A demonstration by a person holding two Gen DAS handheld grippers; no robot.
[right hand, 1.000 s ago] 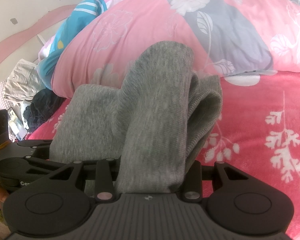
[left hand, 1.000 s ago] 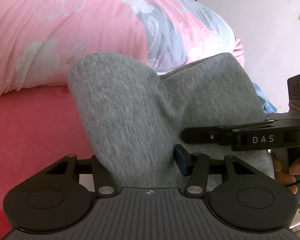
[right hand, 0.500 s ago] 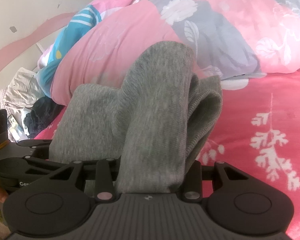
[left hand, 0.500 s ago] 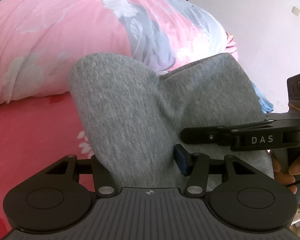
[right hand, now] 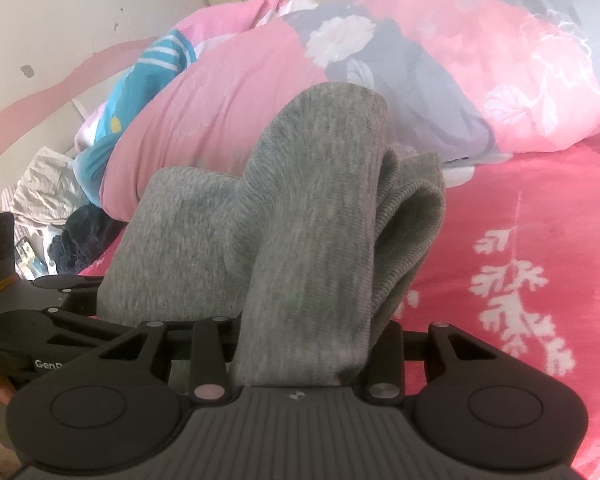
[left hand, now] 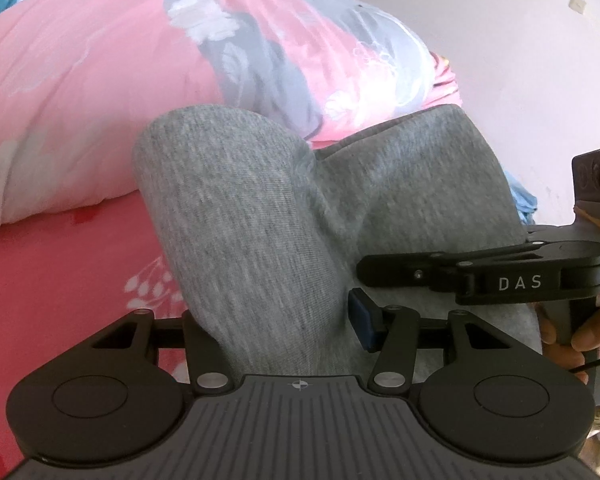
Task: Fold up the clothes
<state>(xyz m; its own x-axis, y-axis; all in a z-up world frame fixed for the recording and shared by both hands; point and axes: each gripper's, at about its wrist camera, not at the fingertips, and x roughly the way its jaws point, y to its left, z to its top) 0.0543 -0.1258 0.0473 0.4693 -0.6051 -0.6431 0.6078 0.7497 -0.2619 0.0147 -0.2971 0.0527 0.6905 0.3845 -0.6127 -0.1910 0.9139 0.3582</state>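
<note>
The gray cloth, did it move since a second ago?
Both hand-held grippers carried the gray cloth across the bed; the pink floral quilt slid sideways behind it. Nothing was let go: the left hand-held gripper and right hand-held gripper remain clamped on the bunched cloth, same shape.

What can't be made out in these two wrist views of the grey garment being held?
- Left wrist view: left gripper fingertips, buried in the grey garment.
- Right wrist view: right gripper pads, covered by the same cloth.
- Both views: garment type and its lower edge, hidden behind the gripper bodies.
- Right wrist view: pile of clothes by the wall, too small to identify.
</note>
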